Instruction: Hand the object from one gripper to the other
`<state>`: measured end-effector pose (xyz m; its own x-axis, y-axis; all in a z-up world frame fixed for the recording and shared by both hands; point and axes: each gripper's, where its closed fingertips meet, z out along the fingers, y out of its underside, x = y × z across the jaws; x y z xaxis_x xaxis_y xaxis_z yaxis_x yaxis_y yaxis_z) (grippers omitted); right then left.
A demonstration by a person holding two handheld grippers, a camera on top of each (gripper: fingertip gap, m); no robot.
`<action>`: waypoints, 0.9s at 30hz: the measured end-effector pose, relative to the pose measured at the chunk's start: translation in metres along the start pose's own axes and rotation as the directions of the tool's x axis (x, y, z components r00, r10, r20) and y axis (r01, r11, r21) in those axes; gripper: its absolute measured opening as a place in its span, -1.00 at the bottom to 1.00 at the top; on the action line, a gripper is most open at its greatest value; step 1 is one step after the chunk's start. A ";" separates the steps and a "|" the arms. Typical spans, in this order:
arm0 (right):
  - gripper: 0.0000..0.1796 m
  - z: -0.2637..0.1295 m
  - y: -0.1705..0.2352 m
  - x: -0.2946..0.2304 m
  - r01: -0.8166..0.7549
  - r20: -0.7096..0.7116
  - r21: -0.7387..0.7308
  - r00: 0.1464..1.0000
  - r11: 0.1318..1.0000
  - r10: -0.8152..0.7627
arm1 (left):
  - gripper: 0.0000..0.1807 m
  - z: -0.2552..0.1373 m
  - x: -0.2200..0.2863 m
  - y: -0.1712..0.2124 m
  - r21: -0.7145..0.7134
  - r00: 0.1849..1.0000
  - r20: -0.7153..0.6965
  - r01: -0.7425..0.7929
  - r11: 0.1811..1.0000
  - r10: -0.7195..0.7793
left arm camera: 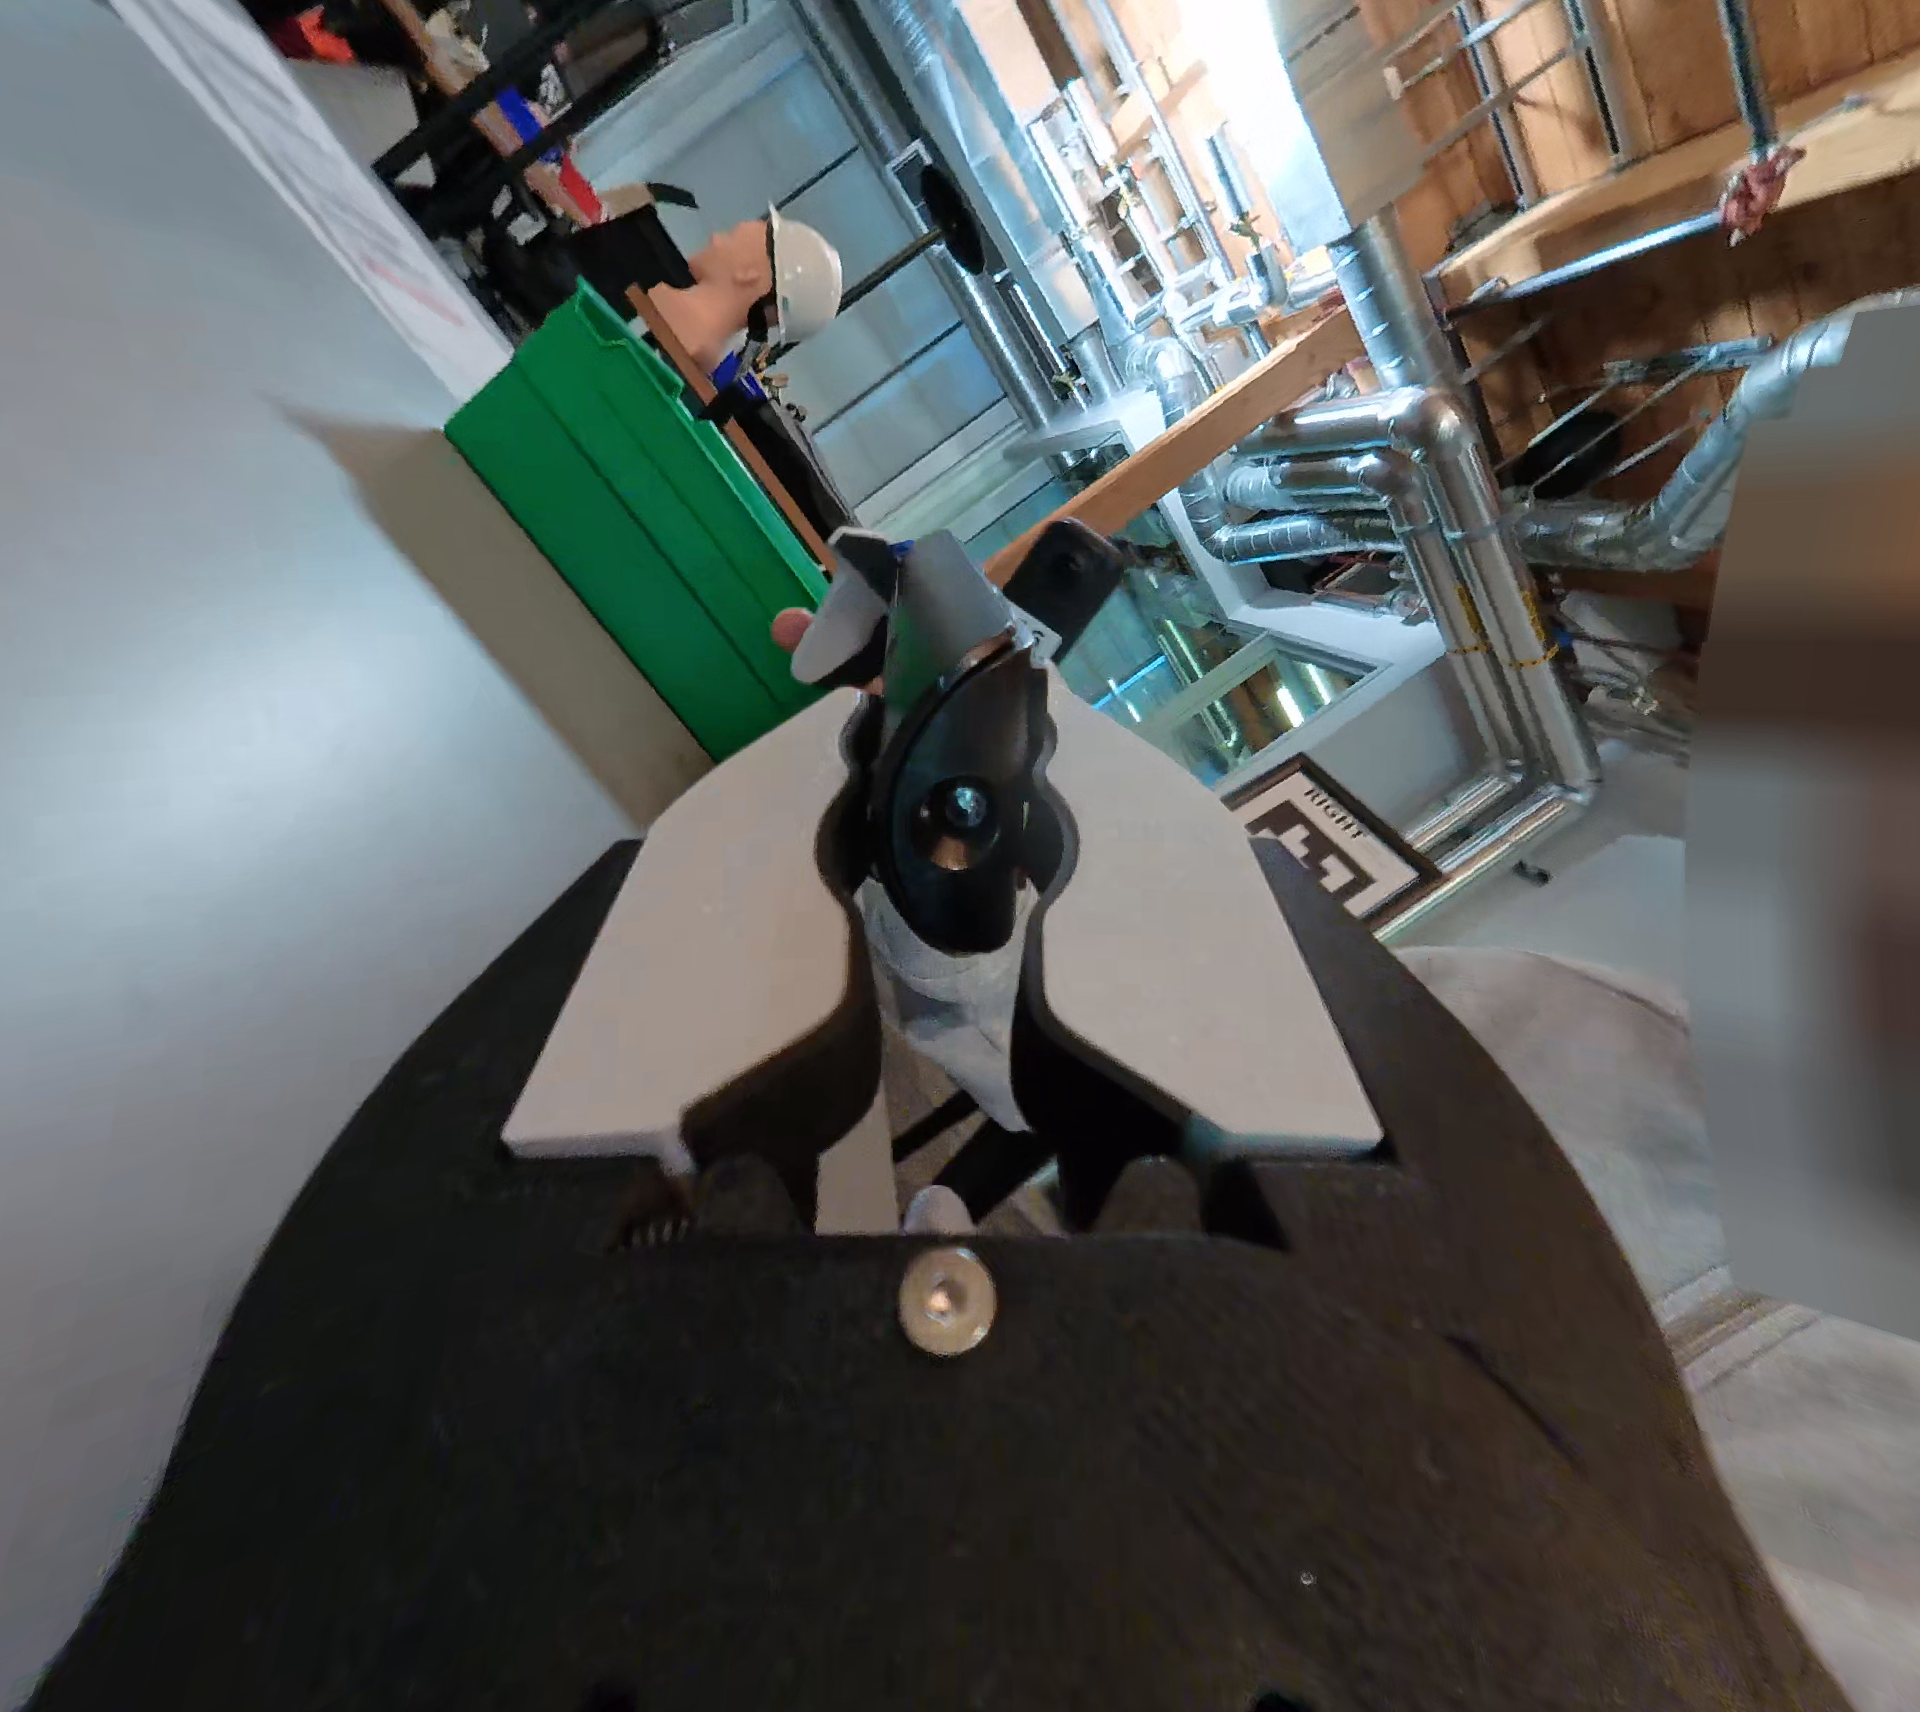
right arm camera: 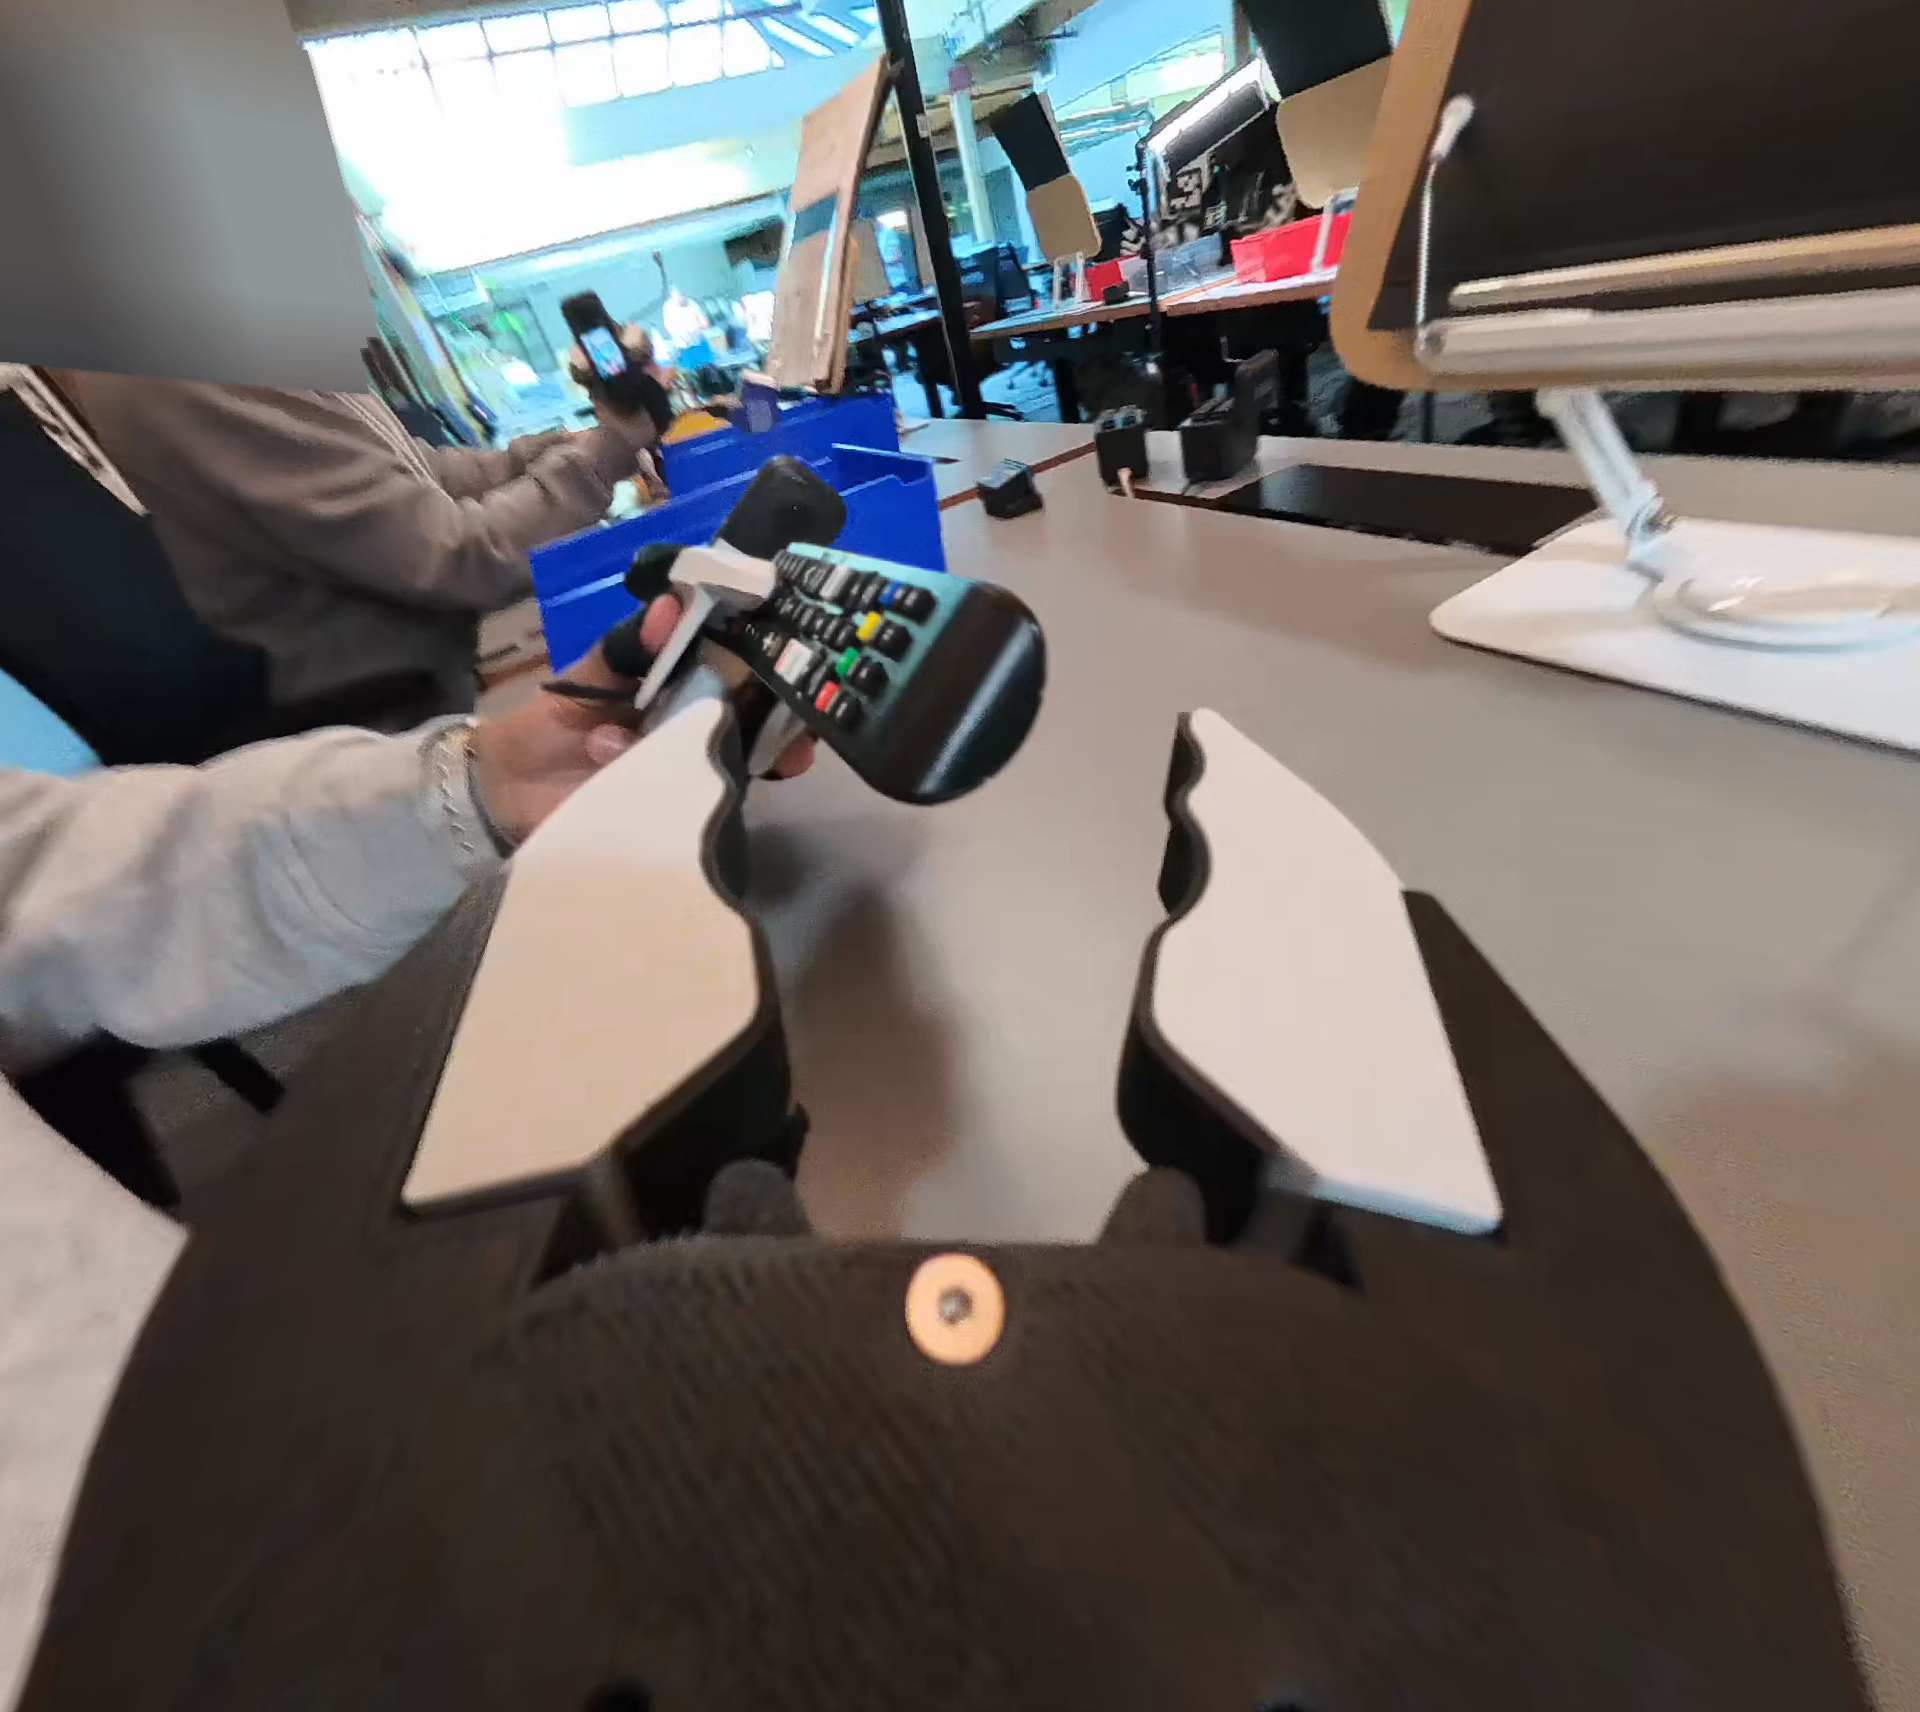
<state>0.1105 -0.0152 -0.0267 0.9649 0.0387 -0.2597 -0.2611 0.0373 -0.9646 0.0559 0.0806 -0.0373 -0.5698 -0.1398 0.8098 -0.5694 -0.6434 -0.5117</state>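
Observation:
A black remote control [right arm camera: 883, 654] with coloured buttons is held in the air above the grey table [right arm camera: 1299, 623]. My left gripper [left arm camera: 951, 758] is shut on the remote [left arm camera: 956, 831], which I see end-on between its grey fingers. In the right wrist view the left gripper [right arm camera: 717, 634] grips the remote's far part, with a hand behind it. My right gripper [right arm camera: 956, 737] is open and holds nothing. The remote's near end sits just above its fingertips, between them and apart from both. A grey and black device [left arm camera: 935, 602] shows beyond the remote in the left wrist view.
A monitor [right arm camera: 1662, 52] on a white stand stands at the right of the table. Blue bins [right arm camera: 831, 467] and small black boxes [right arm camera: 1122, 436] lie farther back. A person's grey sleeve [right arm camera: 208, 873] is at the left. Green bins [left arm camera: 644, 519] and a black-and-white marker tile [left arm camera: 1330, 841] show in the left wrist view. Across from one pair of fingers to the other is roughly 12 cm. The monitor [right arm camera: 1662, 52] is about 35 cm from both grippers' fingertips.

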 end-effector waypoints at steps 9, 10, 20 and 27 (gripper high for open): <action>-0.30 0.010 0.012 -0.023 -0.299 0.201 -0.065 0.931 0.952 0.306 | -0.72 0.009 0.015 0.014 -0.089 0.949 -0.008 -0.314 0.945 0.314; -0.30 0.012 0.015 -0.027 -0.318 0.218 -0.079 0.919 0.945 0.327 | -0.72 0.010 0.017 0.015 -0.089 0.946 -0.015 -0.324 0.942 0.324; -0.71 0.013 0.019 -0.047 -0.292 0.305 -0.131 0.897 0.947 0.319 | -0.72 0.021 0.022 0.029 -0.103 0.950 -0.070 -0.309 0.945 0.303; -0.72 0.010 0.013 -0.049 -0.252 0.300 -0.116 0.913 0.961 0.275 | -0.46 0.022 0.025 0.023 -0.042 0.960 -0.087 -0.272 0.961 0.267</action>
<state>0.0597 -0.0064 -0.0259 0.8011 0.3448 -0.4892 -0.4905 -0.0901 -0.8668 0.0412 0.0457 -0.0224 -0.7505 -0.2409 0.6154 -0.4177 -0.5487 -0.7242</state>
